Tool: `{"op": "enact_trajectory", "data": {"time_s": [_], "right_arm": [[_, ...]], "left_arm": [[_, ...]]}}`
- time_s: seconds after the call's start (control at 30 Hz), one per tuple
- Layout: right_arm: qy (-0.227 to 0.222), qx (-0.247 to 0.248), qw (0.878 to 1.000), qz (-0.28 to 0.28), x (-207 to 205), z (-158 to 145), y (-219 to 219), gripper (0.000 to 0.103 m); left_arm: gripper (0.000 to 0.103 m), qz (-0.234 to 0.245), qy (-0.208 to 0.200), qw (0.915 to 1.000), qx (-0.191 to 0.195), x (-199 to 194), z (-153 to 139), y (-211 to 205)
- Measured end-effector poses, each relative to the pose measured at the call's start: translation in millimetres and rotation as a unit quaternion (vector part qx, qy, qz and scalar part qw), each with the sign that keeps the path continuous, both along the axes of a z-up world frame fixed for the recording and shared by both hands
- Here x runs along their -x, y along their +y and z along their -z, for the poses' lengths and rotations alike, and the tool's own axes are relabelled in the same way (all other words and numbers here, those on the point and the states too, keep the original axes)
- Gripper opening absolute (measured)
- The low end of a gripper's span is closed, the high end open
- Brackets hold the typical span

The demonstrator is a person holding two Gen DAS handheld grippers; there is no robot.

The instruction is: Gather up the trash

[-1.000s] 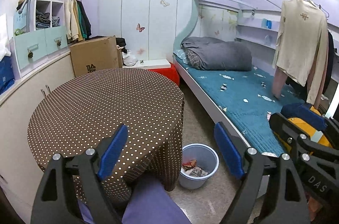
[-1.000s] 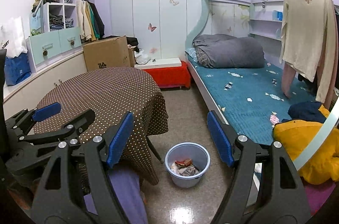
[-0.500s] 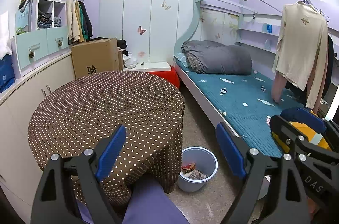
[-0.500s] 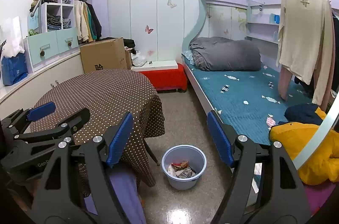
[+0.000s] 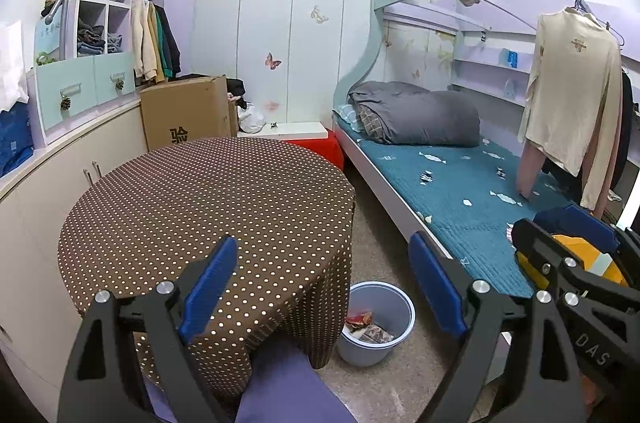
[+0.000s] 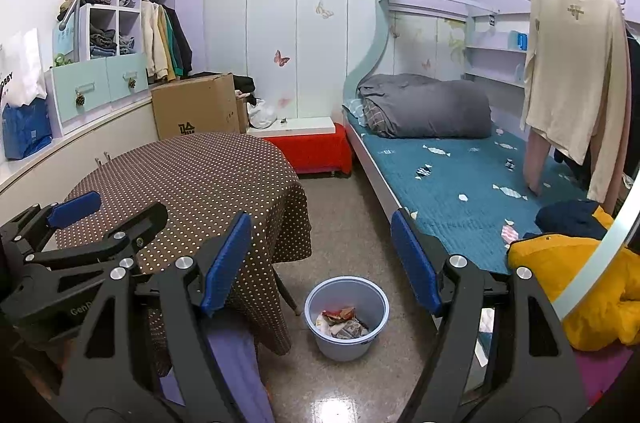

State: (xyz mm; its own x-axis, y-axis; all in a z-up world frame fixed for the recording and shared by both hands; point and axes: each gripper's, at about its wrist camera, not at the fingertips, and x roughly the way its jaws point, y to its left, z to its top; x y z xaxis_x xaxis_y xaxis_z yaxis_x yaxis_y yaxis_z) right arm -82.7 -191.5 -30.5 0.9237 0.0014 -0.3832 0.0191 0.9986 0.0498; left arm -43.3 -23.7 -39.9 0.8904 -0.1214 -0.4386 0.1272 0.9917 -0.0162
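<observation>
A small bedroom: both grippers held over the near edge of a cloth-covered table, trash lying in a pail on the floor.

The round table under a brown white-dotted cloth [image 5: 208, 207] stands left, the teal-quilted bunk bed [image 6: 452, 183] right, and a brown cardboard box [image 5: 186, 111] far behind. On the speckled floor between them sits a pale blue plastic bucket [image 6: 346, 317] holding crumpled wrappers [image 6: 340, 323]. The left gripper [image 5: 322, 283] and right gripper [image 6: 320, 263] tilt slightly downward, blue-padded fingers spread wide, gripping nothing.
</observation>
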Motion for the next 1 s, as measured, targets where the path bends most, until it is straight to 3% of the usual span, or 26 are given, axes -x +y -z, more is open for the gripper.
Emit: {"op": "enact_trajectory", "data": {"time_s": [1.0], "right_arm": [[-0.007, 0.002, 1.0, -0.001, 4.1, -3.0, -2.3, 0.072]], "left_arm": [[0.086, -0.006, -0.006, 1.0, 0.005, 4.9, 0.2, 3.9]]}}
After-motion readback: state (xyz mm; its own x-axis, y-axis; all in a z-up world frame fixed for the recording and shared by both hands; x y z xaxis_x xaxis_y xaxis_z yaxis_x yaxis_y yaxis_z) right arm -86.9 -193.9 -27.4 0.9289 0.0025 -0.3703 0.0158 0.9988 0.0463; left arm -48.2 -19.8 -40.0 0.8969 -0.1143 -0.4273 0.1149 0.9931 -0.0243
